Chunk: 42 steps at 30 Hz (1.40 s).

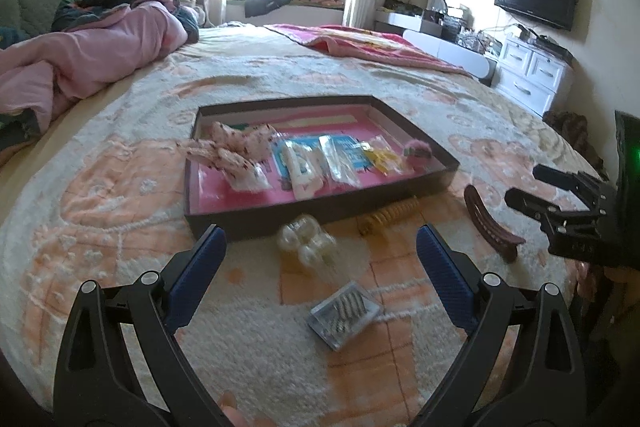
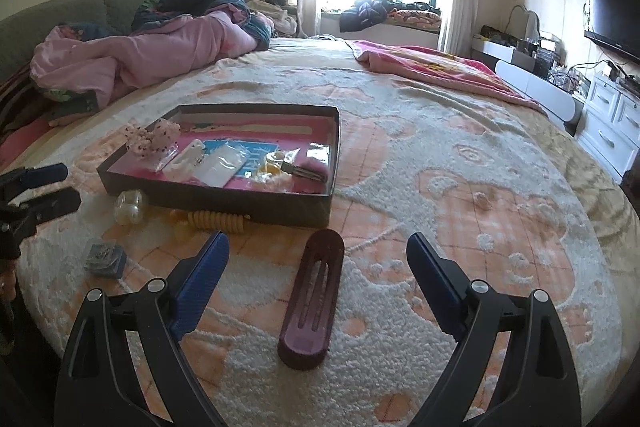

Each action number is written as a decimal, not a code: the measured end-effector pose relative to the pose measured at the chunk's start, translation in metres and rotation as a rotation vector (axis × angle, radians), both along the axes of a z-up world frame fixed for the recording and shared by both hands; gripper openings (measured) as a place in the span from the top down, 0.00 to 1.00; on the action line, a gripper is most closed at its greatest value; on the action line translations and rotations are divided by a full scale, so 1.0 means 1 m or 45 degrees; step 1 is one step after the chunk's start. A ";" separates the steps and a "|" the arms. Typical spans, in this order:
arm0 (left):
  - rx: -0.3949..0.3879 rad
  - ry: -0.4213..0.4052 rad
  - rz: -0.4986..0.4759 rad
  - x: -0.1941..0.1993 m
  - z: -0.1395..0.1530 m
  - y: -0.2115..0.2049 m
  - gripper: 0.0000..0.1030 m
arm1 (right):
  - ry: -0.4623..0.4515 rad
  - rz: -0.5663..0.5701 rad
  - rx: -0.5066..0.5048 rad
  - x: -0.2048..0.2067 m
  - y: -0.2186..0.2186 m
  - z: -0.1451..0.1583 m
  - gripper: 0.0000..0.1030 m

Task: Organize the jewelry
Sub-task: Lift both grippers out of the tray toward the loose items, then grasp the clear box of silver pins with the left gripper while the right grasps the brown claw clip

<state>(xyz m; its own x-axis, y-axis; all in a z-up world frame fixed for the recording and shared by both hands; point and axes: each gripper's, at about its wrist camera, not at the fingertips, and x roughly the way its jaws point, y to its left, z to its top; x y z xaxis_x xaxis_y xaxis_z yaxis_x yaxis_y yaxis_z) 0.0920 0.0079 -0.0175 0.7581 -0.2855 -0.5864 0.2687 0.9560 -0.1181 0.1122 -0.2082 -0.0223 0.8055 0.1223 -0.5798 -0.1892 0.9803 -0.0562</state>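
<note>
- The dark red hair clip (image 2: 312, 297) lies on the bed cover (image 2: 460, 187), outside the tray (image 2: 256, 205) and just in front of its near wall.
- In the right wrist view the clip sits between the spread fingers of the right gripper (image 2: 318, 279), a little left of midway, with its long axis running away from the camera, roughly along the gripper's pointing line.
- The right gripper is plainly the nearer one to the clip; its fingers stand wide apart, hold nothing and touch nothing.
- The left gripper (image 1: 320, 267) also has its fingers spread wide and empty; ahead of them lie a clear bead bracelet (image 1: 306, 239) and a small clear box (image 1: 344, 315).
- A yellow coil hair tie (image 2: 218, 221) rests against the tray's near wall.
- Judged from this layout, closing across the clip's narrow width looks the likely next move.
</note>
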 end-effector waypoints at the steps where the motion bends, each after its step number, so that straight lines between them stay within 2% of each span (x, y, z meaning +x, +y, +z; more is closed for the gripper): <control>1: 0.004 0.006 -0.007 -0.001 -0.002 -0.002 0.15 | 0.005 -0.001 0.000 -0.001 -0.001 -0.001 0.15; 14: 0.040 0.086 -0.082 -0.007 -0.027 -0.021 0.15 | 0.091 0.007 0.004 -0.001 0.002 -0.021 0.15; 27: 0.045 0.163 -0.096 -0.001 -0.049 -0.022 0.15 | 0.208 -0.019 0.009 0.010 -0.001 -0.042 0.16; 31: 0.040 0.194 -0.094 0.000 -0.054 -0.021 0.19 | 0.297 -0.012 0.028 0.015 -0.002 -0.055 0.33; 33: 0.043 0.204 -0.095 0.000 -0.056 -0.022 0.20 | 0.312 -0.010 0.043 0.015 -0.002 -0.058 0.38; 35: 0.046 0.207 -0.100 0.001 -0.057 -0.023 0.22 | 0.308 0.020 0.040 0.013 0.002 -0.057 0.53; 40: 0.065 0.211 -0.116 0.000 -0.059 -0.028 0.32 | 0.291 0.077 0.012 0.009 0.010 -0.057 0.69; 42: 0.076 0.215 -0.118 0.000 -0.061 -0.030 0.37 | 0.281 0.079 -0.001 0.008 0.012 -0.056 0.69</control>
<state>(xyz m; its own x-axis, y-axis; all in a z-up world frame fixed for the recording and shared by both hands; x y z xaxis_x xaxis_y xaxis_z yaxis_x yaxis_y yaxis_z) 0.0920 -0.0216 -0.0786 0.6195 -0.3104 -0.7210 0.3374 0.9346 -0.1124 0.1202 -0.1963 -0.0785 0.6498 0.1673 -0.7414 -0.2573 0.9663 -0.0074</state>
